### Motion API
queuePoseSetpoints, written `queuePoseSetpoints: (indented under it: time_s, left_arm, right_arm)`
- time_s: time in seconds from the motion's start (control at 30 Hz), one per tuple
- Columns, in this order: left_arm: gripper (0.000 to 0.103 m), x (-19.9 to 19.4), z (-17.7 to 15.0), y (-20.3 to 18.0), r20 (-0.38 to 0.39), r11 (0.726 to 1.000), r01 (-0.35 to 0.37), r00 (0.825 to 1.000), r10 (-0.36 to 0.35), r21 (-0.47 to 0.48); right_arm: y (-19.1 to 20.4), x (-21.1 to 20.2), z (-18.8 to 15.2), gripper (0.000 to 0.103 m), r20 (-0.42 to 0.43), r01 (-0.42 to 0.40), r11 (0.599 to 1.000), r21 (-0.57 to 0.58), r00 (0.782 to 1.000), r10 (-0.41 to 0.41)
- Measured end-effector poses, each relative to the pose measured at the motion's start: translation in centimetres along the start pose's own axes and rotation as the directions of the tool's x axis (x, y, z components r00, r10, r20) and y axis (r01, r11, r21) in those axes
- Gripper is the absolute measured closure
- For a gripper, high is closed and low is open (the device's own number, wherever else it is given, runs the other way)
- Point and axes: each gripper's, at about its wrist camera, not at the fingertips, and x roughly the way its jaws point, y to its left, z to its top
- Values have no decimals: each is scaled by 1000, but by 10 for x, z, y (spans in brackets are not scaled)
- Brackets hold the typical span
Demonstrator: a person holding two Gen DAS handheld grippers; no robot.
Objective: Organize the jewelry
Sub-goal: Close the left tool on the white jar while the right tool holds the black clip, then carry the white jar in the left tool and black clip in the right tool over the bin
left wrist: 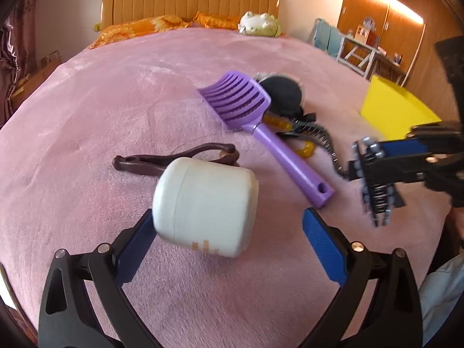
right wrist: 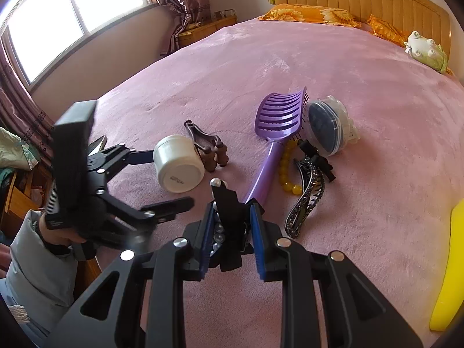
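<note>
My left gripper (left wrist: 229,232) is open around a white jar (left wrist: 204,206), which lies tilted on the pink bedspread; the left pad touches it, the right pad stands apart. The jar also shows in the right wrist view (right wrist: 178,162). My right gripper (right wrist: 230,226) is shut on a black hair clip with pearls (right wrist: 224,217), held above the bed; it shows in the left wrist view (left wrist: 374,179). A purple brush (right wrist: 275,133), yellow bead bracelet (right wrist: 285,168), rhinestone hair clip (right wrist: 306,200), round clear box (right wrist: 327,127) and brown clip (right wrist: 207,145) lie mid-bed.
A yellow box (left wrist: 394,107) sits at the bed's right side; its edge shows in the right wrist view (right wrist: 449,266). Orange pillows (left wrist: 162,26) and a plush toy (left wrist: 259,23) lie by the headboard. A window and curtains stand left of the bed.
</note>
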Motion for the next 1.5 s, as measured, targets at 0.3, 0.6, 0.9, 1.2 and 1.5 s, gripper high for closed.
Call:
queuePoseSetpoints:
  time_s: [0.3, 0.6, 0.9, 1.2, 1.5]
  left_arm:
    - [30, -5, 0, -5, 19, 997, -74, 997, 73, 39]
    - [44, -13, 0, 8, 22, 996, -81, 996, 82, -46]
    - [45, -32, 6, 0, 72, 995, -59, 995, 65, -74]
    - [45, -58, 30, -33, 130, 999, -46, 990, 48, -21]
    - [45, -48, 55, -87, 121, 999, -19, 993, 14, 38]
  right_arm:
    - [2, -2, -1, 77, -3, 7, 1000, -7, 1000, -7]
    - [8, -4, -2, 77, -8, 5, 1000, -24, 1000, -5]
    - [8, -2, -6, 77, -16, 0, 1000, -19, 1000, 0]
    - [-4, -16, -11, 77, 16, -14, 1000, 4, 1000, 14]
    - [-49, -52, -30, 77, 78, -8, 996, 90, 997, 1]
